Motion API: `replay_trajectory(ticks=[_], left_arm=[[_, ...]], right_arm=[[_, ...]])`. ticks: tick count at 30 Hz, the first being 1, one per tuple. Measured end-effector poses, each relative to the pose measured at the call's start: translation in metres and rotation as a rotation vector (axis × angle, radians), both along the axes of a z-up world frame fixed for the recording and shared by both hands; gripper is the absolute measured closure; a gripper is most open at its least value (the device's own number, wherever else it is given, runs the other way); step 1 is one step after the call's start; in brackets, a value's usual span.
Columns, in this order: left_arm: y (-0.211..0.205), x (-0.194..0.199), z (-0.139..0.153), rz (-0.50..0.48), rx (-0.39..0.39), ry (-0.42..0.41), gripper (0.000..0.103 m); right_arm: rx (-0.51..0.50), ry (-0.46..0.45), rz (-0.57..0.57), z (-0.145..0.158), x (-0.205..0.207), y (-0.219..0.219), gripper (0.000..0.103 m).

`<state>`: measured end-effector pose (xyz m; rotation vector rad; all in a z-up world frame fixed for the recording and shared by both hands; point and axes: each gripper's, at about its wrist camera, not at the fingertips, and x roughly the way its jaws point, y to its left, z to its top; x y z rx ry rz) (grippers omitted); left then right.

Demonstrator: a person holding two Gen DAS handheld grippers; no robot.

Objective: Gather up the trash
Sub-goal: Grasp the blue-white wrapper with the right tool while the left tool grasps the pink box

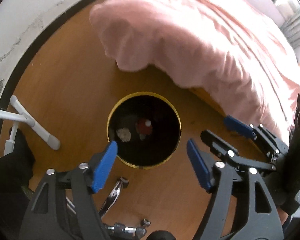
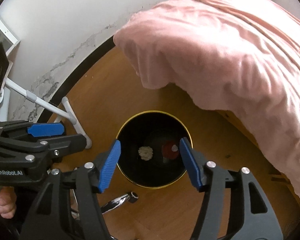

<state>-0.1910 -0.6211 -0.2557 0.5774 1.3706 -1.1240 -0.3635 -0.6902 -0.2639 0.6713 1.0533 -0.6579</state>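
Both my left tongs (image 1: 152,165) and right tongs (image 2: 150,163) hang wide open and empty, the bin (image 2: 128,175) straight ahead below them, crumpled paper (image 2: 145,153) lying inside, nearer my right.

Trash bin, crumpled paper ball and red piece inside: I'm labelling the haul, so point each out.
Trash bin (image 2: 187,133): right wrist view, gold rim.
Crumpled paper ball (image 2: 145,153): right wrist view, its middle.
Red piece (image 2: 168,151): right wrist view, red surface.

The wooden floor (image 1: 70,80) carries a black gold-rimmed bin (image 1: 176,118); a white stand foot (image 1: 40,128); chrome chair legs (image 1: 114,194).
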Motion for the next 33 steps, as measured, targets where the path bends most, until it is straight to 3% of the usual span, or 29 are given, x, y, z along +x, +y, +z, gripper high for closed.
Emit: replay_trajectory(ticks=[4,8,13,17,22,28,33], left_arm=[[0.012,0.019,0.032,0.068,-0.093,-0.014,0.028],[0.042,0.058,0.086,0.159,-0.173,-0.032,0.023],[0.113,0.11,0.165,0.263,-0.271,-0.168,0.017],[0.208,0.157,0.219,0.365,-0.307,-0.319,0.012],[0.351,0.214,0.255,0.523,-0.284,-0.438,0.012],[0.554,0.274,0.269,0.834,-0.23,-0.531,0.012],[0.655,0.291,0.253,1.007,-0.206,-0.515,0.012]], right_arm=[[-0.069,-0.015,0.011,0.035,0.012,0.002,0.04],[-0.153,-0.047,0.075,0.078,0.044,0.022,0.036],[-0.234,-0.149,0.201,0.137,0.117,0.076,0.033],[-0.265,-0.222,0.345,0.178,0.188,0.137,0.032],[-0.238,-0.305,0.559,0.214,0.283,0.234,0.032],[-0.132,-0.361,0.772,0.226,0.373,0.344,0.032],[-0.066,-0.33,0.832,0.215,0.429,0.398,0.032]])
